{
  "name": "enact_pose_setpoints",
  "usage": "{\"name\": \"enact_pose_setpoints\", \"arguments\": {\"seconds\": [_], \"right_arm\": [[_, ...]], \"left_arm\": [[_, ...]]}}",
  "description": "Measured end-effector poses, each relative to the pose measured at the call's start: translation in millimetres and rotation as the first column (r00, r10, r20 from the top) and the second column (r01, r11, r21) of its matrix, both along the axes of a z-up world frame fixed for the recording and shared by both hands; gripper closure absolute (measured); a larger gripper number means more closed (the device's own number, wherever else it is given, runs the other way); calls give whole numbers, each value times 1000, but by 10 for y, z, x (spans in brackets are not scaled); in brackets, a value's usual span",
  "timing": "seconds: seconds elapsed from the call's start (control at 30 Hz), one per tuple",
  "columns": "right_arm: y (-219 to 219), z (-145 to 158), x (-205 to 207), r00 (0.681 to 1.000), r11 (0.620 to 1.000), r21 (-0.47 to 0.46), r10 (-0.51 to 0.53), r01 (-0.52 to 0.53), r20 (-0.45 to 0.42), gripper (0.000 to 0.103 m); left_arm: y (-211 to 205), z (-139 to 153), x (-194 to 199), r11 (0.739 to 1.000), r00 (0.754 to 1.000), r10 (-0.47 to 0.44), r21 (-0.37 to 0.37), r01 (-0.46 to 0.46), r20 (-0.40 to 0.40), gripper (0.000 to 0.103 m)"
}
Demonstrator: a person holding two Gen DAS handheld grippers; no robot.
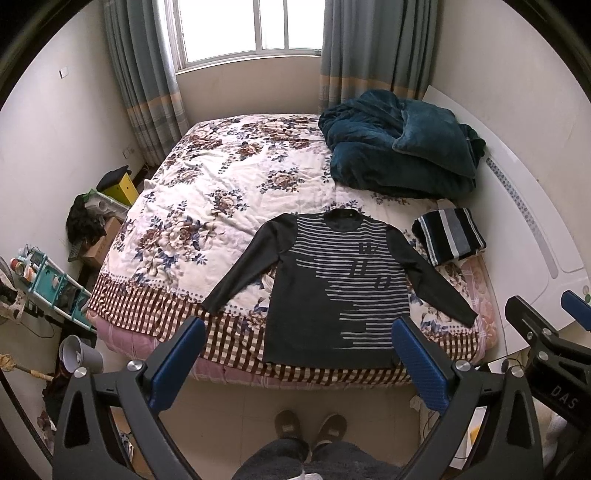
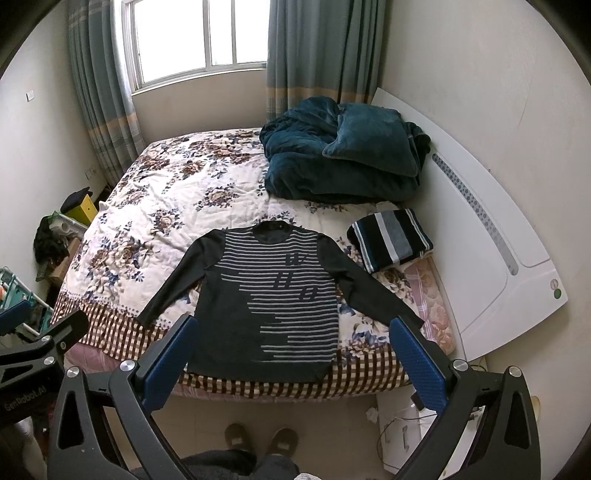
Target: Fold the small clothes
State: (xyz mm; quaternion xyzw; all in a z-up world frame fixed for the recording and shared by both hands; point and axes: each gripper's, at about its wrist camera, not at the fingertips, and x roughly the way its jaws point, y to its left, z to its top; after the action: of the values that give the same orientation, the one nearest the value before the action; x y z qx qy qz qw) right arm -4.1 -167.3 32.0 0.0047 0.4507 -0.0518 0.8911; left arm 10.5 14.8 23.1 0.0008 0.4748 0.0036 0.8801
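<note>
2 grippers hang above the floor at the foot of a bed, both with their blue-padded fingers spread wide and nothing between them: the left gripper (image 1: 299,343) frames the hem of a sweater in its own view, and the right gripper (image 2: 291,341) does the same from a spot just beside it. The dark sweater (image 1: 332,288) lies flat and face up on the floral quilt (image 1: 207,206), near the foot edge, with its collar pointing toward the window (image 1: 251,26) and both long sleeves angled outward and down. Grey stripes cross its chest and its right half, and 3 dark letters (they read W, H, O on a slant) sit among them. Its hem rests on the checked border of the quilt. Neither gripper touches the cloth. Just beyond the sweater's right sleeve lies a folded striped garment (image 1: 448,236) in black, grey and white, close to the white headboard (image 1: 524,206) that stands along the right side of the bed. Farther back, a rumpled teal blanket (image 1: 399,147) is heaped against the same side. Below the grippers, 2 slippers (image 1: 310,428) and dark trouser legs of the person show on the tiled floor. Boxes and clutter (image 1: 103,206) stand along the left wall, beside the bed.
</note>
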Motion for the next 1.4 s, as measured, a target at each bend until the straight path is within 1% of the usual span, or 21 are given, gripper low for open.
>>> {"name": "enact_pose_setpoints", "arguments": {"seconds": [0.63, 1.23, 1.3, 1.4], "right_arm": [[23, 28, 11, 1000, 1000, -6, 1, -1, 4, 0], [8, -13, -10, 1000, 1000, -6, 2, -2, 8, 0], [90, 121, 48, 1000, 1000, -5, 3, -3, 7, 0], [90, 118, 53, 1000, 1000, -6, 3, -3, 7, 0]], "left_arm": [[15, 3, -6, 1000, 1000, -4, -4, 4, 4, 0], [17, 8, 4, 1000, 1000, -2, -3, 2, 7, 0], [19, 22, 6, 1000, 1000, -3, -3, 3, 7, 0], [21, 16, 10, 1000, 1000, -3, -3, 3, 9, 0]]}}
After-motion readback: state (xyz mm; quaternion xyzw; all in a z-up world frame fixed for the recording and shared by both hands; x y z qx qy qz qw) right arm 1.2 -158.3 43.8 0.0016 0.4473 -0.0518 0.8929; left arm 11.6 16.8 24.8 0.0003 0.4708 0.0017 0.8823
